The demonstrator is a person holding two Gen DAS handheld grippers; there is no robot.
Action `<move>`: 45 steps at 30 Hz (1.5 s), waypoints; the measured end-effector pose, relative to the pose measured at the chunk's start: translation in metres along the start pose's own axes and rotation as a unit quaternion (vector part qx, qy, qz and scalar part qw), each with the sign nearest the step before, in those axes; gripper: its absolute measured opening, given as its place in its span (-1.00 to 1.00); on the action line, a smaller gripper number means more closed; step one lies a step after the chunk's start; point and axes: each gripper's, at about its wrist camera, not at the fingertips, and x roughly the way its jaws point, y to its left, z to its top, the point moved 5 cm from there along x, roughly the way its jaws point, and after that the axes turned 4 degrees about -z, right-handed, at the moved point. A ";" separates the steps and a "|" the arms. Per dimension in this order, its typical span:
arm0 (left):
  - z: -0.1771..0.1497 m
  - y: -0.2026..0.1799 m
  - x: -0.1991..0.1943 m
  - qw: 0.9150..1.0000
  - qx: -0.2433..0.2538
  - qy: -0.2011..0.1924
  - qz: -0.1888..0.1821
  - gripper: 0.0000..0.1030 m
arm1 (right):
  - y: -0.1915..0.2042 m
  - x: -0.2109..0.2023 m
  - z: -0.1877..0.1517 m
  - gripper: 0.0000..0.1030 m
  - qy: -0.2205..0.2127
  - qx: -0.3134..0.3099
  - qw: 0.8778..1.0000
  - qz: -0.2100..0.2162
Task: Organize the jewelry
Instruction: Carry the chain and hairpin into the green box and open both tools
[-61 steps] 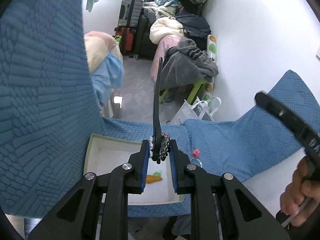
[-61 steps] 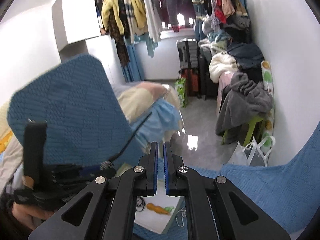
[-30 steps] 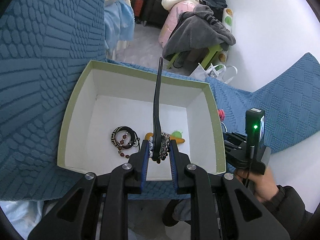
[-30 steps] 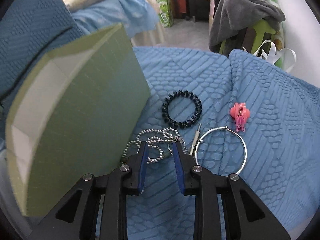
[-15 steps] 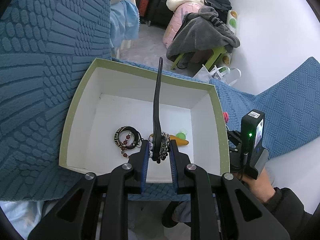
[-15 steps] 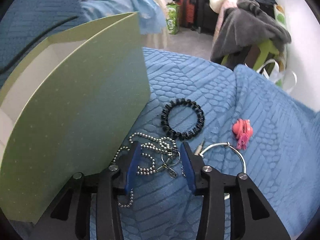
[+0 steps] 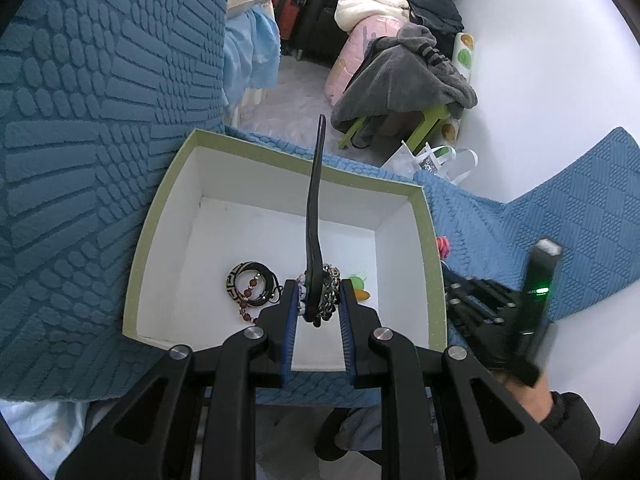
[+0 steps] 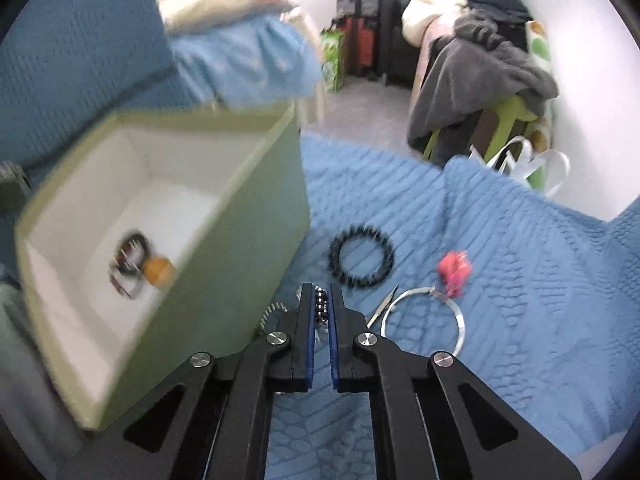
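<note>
Left gripper (image 7: pixel 319 307), frame centre: jaws narrow, clamped on black curved hair clip w/ chain bracelets (image 7: pixel 318 240), held over pale-green cardboard box w/ white interior (image 7: pixel 433 256).
Box contents: black patterned bangle w/ red beads (image 7: pixel 252 280), lower centre.
Right gripper (image 8: pixel 320 309), lower centre: jaws pinched on silver ball-bead chain (image 8: pixel 321 304), above blue textured bedspread (image 8: pixel 500 280). Beside it: black beaded bracelet (image 8: pixel 361 261), pink clip (image 8: pixel 454 272), silver hoop (image 8: pixel 422 318).

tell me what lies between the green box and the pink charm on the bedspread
In the right wrist view, the black beaded bracelet lies on the bedspread between the green box and the pink charm.
</note>
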 end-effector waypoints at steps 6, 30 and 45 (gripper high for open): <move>0.005 -0.005 -0.010 1.000 0.006 -0.006 -0.005 -0.61 | -0.006 -0.060 0.033 -0.93 -0.056 0.028 0.998 0.007; 0.008 -0.007 -0.016 1.000 0.022 0.002 0.022 -0.60 | 0.036 -0.159 0.108 -0.92 -0.092 0.068 0.990 0.084; -0.018 -0.001 0.009 0.998 0.013 0.043 0.031 -0.60 | 0.074 -0.069 0.027 -0.88 0.052 0.057 0.991 0.107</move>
